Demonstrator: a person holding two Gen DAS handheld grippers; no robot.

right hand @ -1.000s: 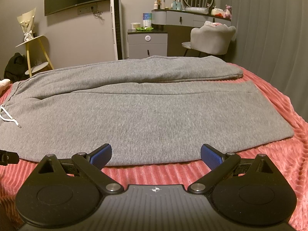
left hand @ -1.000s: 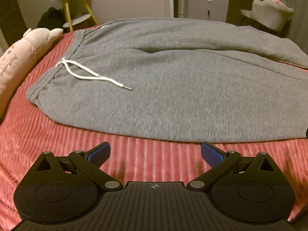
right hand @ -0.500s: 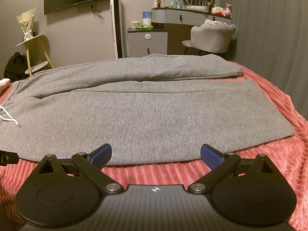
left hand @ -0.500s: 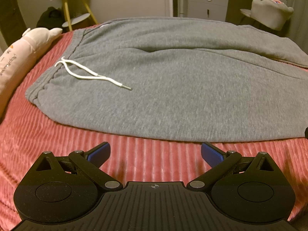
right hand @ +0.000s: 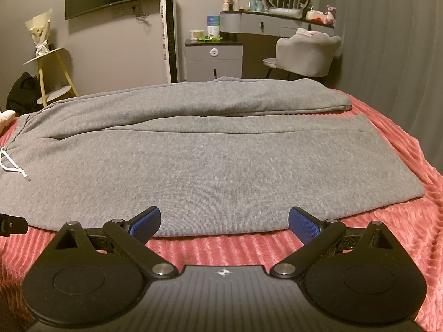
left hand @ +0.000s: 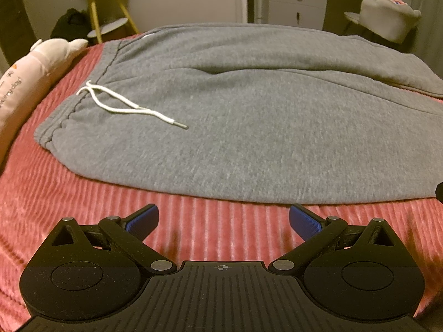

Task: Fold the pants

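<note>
Left hand-held gripper and right hand-held gripper: both hovering gaping, empty, just short of the pants' near edge, likely lining up to pinch it. Grey pants: lying flat, spread lengthwise across the bed.

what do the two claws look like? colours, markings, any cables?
Both match. Left claw and right claw: matte black bodies, ribbed centre plate with a small crosshair mark, round discs either side, silver pivot pins, angled black link arms, blue textured finger pads. No cables, hands or sleeves visible.
</note>
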